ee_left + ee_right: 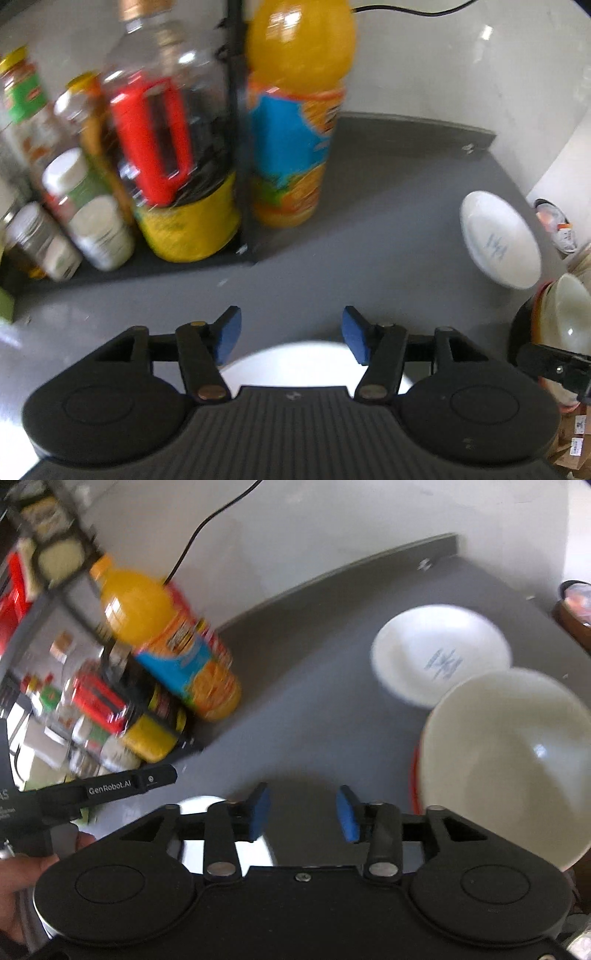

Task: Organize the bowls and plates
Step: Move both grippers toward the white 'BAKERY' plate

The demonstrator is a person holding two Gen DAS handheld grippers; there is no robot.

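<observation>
Left hand-held gripper: low centre of the left wrist view, blue pads spread wide, holding nothing; a white round plate lies under it, mostly hidden by the black body.
Right hand-held gripper: low centre of the right wrist view, blue pads also wide apart and empty, above the grey surface.
Large cream bowl: right side of the right wrist view, just beside the right finger, apart from it; a red-orange rim shows at its left edge.
Shallow white bowl with a small blue mark: upper right of the same view, on the surface, partly behind the cream bowl.
Orange juice bottle with blue label: upper centre of the left wrist view, standing on the surface.
Black rack with jars and bottles: left of the juice bottle, blurred.
Person's hand: lower left of the right wrist view, holding the other gripper.
</observation>
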